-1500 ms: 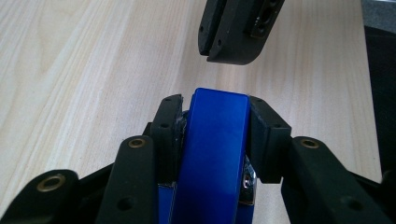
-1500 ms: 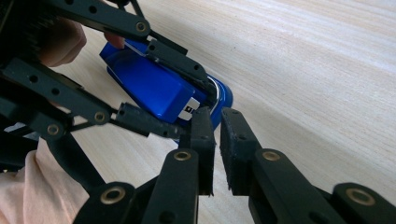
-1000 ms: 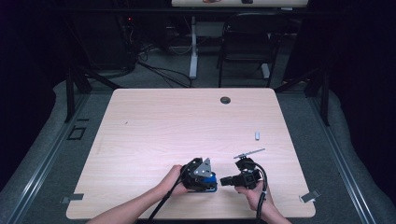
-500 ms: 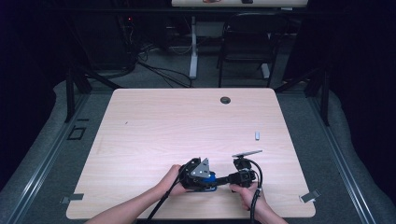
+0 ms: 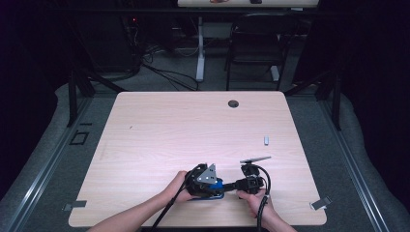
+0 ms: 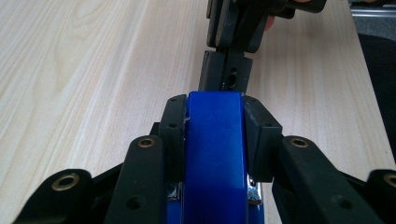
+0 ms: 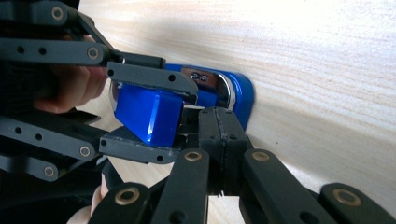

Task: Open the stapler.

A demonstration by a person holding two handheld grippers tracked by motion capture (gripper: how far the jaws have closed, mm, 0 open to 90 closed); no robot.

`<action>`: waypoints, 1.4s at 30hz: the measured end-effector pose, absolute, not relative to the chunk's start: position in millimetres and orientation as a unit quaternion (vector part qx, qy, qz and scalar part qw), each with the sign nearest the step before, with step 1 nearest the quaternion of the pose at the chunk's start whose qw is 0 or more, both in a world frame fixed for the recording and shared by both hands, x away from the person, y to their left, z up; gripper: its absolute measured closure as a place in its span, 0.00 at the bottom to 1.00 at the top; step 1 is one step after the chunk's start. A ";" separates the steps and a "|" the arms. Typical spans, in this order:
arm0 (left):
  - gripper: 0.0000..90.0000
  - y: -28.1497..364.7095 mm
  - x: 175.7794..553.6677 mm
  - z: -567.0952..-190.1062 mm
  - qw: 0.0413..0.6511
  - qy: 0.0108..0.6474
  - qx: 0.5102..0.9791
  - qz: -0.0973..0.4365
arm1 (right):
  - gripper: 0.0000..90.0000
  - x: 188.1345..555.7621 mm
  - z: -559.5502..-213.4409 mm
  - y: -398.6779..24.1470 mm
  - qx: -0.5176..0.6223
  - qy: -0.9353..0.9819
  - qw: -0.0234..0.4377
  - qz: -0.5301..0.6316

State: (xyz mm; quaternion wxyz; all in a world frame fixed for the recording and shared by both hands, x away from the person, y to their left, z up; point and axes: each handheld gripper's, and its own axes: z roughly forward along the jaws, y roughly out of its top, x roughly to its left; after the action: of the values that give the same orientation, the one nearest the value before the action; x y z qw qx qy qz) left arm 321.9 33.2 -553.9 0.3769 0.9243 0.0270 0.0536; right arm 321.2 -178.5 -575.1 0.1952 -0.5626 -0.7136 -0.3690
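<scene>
**High view: both grippers meet at a blue stapler, near table edge**

Light wood table (image 5: 159,145) mostly bare, dark room and a chair (image 5: 255,43) behind. Blue stapler (image 6: 214,154) sits near the front edge, right of centre. Left gripper (image 6: 212,116) clamps its sides. Right gripper (image 7: 219,128) has its jaws pressed together at the stapler's front end, possibly pinching a part. Small grey piece (image 5: 266,140) lies well apart near the right edge; round hole (image 5: 233,103) at the far edge.
</scene>
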 end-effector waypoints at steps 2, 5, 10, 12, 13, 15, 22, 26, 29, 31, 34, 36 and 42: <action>0.73 34.7 321.9 -555.9 0.386 0.026 0.921 0.053 | 1.00 321.5 -575.1 -178.1 -0.565 -0.712 0.195 -0.369; 0.73 36.7 323.7 -557.8 0.397 0.027 0.916 0.046 | 1.00 321.5 -575.3 -178.4 -0.563 -0.713 0.195 -0.369; 0.74 37.7 325.1 -558.3 0.401 0.027 0.915 0.041 | 1.00 321.7 -575.6 -178.6 -0.563 -0.713 0.196 -0.370; 0.73 35.5 324.8 -556.5 0.388 0.025 0.920 0.042 | 1.00 322.1 -575.1 -178.4 -0.559 -0.716 0.196 -0.369; 0.73 35.5 324.8 -556.5 0.388 0.025 0.920 0.042 | 1.00 322.1 -575.1 -178.4 -0.559 -0.716 0.196 -0.369; 0.73 34.1 324.9 -555.9 0.381 0.029 0.923 0.040 | 1.00 322.2 -575.2 -178.1 -0.559 -0.717 0.193 -0.370; 0.69 34.7 324.7 -554.6 0.352 0.029 0.935 0.035 | 1.00 321.7 -573.9 -177.9 -0.556 -0.721 0.191 -0.367; 0.73 36.6 326.9 -556.1 0.355 0.034 0.934 0.026 | 1.00 321.7 -574.3 -178.5 -0.558 -0.721 0.187 -0.366; 0.73 37.6 327.6 -556.4 0.358 0.030 0.933 0.025 | 1.00 321.7 -574.9 -178.6 -0.558 -0.720 0.189 -0.368; 0.74 39.6 328.5 -558.1 0.367 0.028 0.929 0.022 | 1.00 321.9 -575.3 -179.3 -0.557 -0.719 0.191 -0.368; 0.74 43.1 327.5 -562.0 0.391 0.030 0.920 0.025 | 1.00 322.4 -575.5 -179.7 -0.556 -0.719 0.192 -0.369; 0.74 44.2 327.1 -562.9 0.396 0.029 0.917 0.025 | 1.00 322.5 -575.5 -179.5 -0.557 -0.719 0.190 -0.370; 0.74 48.4 324.4 -568.0 0.425 0.031 0.904 0.034 | 1.00 321.4 -575.7 -177.6 -0.567 -0.709 0.186 -0.376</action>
State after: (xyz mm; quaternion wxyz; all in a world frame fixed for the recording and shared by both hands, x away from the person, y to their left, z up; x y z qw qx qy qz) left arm 324.4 48.4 -568.0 0.4249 0.9041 0.0309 0.0341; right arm 321.4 -177.6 -575.7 0.1862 -0.5667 -0.7089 -0.3763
